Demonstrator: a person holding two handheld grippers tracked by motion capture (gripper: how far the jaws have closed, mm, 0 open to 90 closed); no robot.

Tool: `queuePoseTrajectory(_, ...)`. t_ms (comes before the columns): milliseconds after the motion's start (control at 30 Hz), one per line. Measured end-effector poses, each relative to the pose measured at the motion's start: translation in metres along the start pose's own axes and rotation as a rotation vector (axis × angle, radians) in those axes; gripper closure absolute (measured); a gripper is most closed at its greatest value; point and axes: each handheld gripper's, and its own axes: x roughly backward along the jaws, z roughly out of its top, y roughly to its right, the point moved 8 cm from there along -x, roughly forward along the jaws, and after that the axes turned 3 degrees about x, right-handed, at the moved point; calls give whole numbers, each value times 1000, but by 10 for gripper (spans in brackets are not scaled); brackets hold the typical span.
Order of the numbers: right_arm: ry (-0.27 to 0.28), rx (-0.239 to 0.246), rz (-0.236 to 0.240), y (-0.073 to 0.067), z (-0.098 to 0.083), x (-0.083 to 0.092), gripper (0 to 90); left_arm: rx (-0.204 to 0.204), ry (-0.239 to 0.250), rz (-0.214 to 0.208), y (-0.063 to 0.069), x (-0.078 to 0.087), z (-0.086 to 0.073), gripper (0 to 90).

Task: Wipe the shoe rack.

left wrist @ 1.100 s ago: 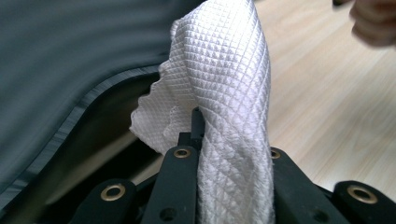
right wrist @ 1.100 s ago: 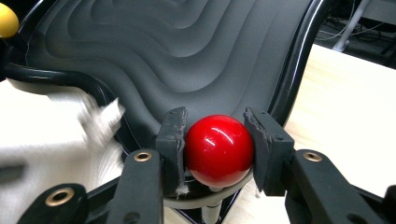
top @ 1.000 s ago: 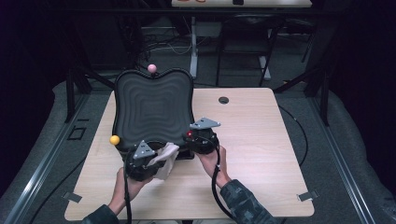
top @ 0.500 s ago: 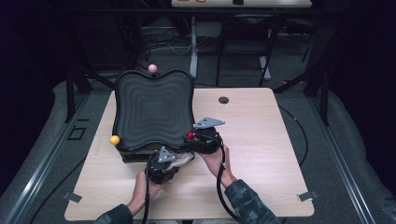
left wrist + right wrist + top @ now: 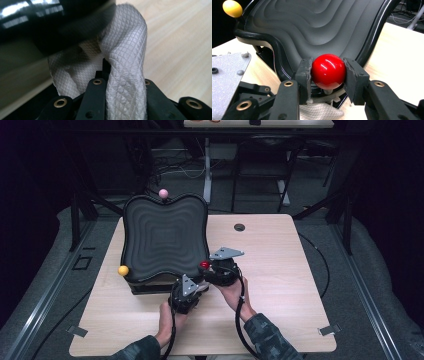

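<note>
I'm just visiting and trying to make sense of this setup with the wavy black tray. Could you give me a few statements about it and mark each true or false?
1. The right gripper is shut on the red ball. True.
2. The left gripper holds a sponge. False: it is shut on a white paper towel.
3. The black tray has a rippled inner surface. True.
4. The yellow ball lies loose in the middle of the tray. False: it sits at the tray's near left corner.
5. The pink ball sits at the tray's far edge. True.
</note>
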Motion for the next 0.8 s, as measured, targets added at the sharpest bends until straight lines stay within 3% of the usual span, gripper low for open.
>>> queuePoseTrajectory(233,4,-5,-1,0,0,0,600,19,60,45,-1,-7,4,839)
queuePoseTrajectory(467,7,-11,-2,1,-1,0,601,37,88,50,-1,-13,4,839)
queuePoseTrajectory(600,5,-10,-8,1,-1,0,601,32,68,46,-3,-14,3,840)
queuePoseTrajectory(733,4,-13,-9,0,-1,0,601,52,-3,21,-4,-23,-9,840)
queuePoseTrajectory(800,1,-15,-12,0,-1,0,602,52,-14,13,-2,-27,-13,841)
